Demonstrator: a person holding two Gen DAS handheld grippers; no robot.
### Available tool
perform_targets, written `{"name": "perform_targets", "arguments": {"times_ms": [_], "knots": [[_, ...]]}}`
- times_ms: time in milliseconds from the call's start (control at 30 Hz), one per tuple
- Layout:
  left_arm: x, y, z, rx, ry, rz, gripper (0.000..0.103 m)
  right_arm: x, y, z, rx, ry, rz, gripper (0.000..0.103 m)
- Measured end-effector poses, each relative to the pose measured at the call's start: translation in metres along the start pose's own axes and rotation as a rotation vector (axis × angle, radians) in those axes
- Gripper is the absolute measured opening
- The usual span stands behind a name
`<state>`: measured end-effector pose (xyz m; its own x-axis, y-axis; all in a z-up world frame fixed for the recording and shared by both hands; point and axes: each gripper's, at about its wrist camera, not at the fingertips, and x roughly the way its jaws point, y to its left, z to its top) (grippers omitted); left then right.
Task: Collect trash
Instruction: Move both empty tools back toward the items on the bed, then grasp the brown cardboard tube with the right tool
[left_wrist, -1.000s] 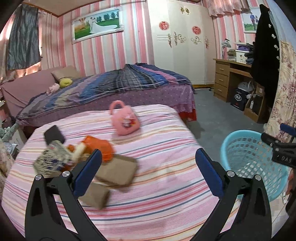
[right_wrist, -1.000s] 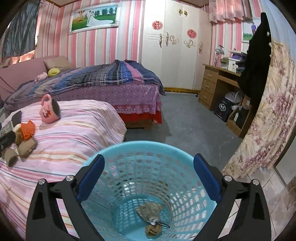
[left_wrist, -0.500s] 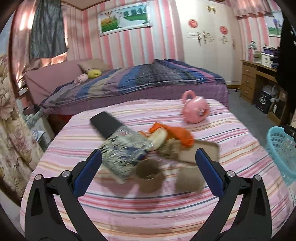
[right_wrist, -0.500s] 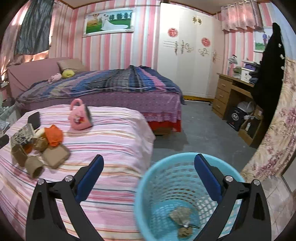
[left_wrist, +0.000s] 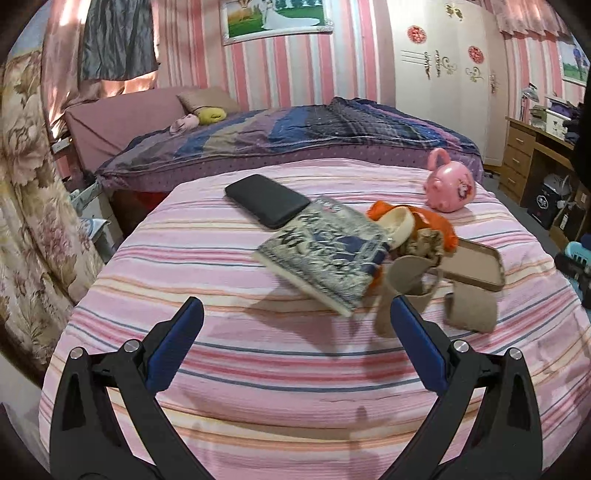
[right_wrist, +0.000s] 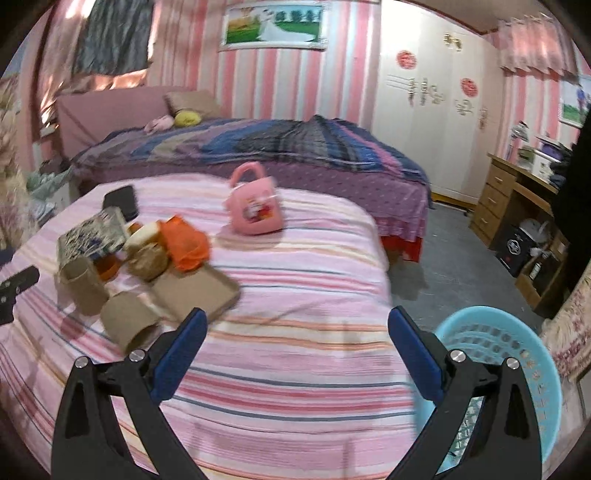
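Both tongs, left (left_wrist: 295, 332) and right (right_wrist: 293, 334), gape wide, empty. Risk: grabbing the book (left_wrist: 325, 251) or phone (left_wrist: 267, 199) instead of cardboard tubes (right_wrist: 127, 325).

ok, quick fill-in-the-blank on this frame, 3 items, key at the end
1. The black case lies beside the book on the ____ bedspread.
2. Both the left gripper and right gripper have ____ jaws.
3. The basket by the bed is ____ in colour.

Missing words: striped; open; blue
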<state>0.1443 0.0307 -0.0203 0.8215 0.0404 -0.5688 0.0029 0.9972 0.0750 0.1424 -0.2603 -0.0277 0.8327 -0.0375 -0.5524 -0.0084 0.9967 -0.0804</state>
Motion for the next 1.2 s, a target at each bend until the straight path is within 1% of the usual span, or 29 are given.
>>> {"name": "perform_targets", "arguments": {"times_ms": [233,433,567,667,700,733,767,800,867,933,1000,1033,1067,1100,1133,1200], "knots": [[0.002,0.029,0.004,-0.093,0.001,-0.009,0.098,0.014,0.043,-0.003,-0.083,0.033,0.054,0.096],[0.003,0.043,0.005,-0.116,-0.005,0.016,0.098,0.025,0.073,0.001,-0.082,0.057,0.151,0.096],[0.004,0.048,0.004,-0.122,0.000,0.024,0.098,0.036,0.091,0.002,-0.106,0.090,0.191,0.096],[0.005,0.052,0.004,-0.125,0.000,0.025,0.098,0.044,0.107,-0.001,-0.146,0.127,0.197,0.094],[0.005,0.052,0.004,-0.125,0.000,0.026,0.098,0.046,0.111,-0.002,-0.161,0.142,0.205,0.086],[0.005,0.053,0.004,-0.124,0.000,0.027,0.098,0.047,0.112,-0.003,-0.165,0.149,0.215,0.082],[0.005,0.053,0.004,-0.123,-0.001,0.028,0.098,0.048,0.115,-0.003,-0.165,0.160,0.243,0.076],[0.005,0.054,0.004,-0.121,-0.002,0.028,0.098,0.049,0.115,-0.003,-0.166,0.161,0.251,0.069],[0.005,0.052,0.004,-0.115,-0.004,0.032,0.098,0.047,0.117,-0.004,-0.180,0.161,0.270,0.060],[0.004,0.049,0.004,-0.107,-0.005,0.029,0.098,0.046,0.117,-0.004,-0.188,0.153,0.275,0.058],[0.004,0.045,0.004,-0.100,-0.005,0.025,0.098,0.045,0.113,-0.003,-0.180,0.140,0.282,0.049],[0.003,0.042,0.003,-0.093,-0.005,0.021,0.098,0.042,0.109,-0.001,-0.167,0.130,0.292,0.046],[0.003,0.040,0.003,-0.089,-0.005,0.018,0.098,0.043,0.108,0.000,-0.164,0.128,0.296,0.040],[0.002,0.037,0.003,-0.084,-0.005,0.015,0.098,0.041,0.105,0.001,-0.166,0.124,0.293,0.030],[0.002,0.032,0.003,-0.074,-0.007,0.013,0.098,0.041,0.104,0.001,-0.172,0.125,0.287,0.023],[0.002,0.025,0.002,-0.060,-0.007,0.010,0.098,0.039,0.100,0.000,-0.184,0.130,0.302,0.023]]}}
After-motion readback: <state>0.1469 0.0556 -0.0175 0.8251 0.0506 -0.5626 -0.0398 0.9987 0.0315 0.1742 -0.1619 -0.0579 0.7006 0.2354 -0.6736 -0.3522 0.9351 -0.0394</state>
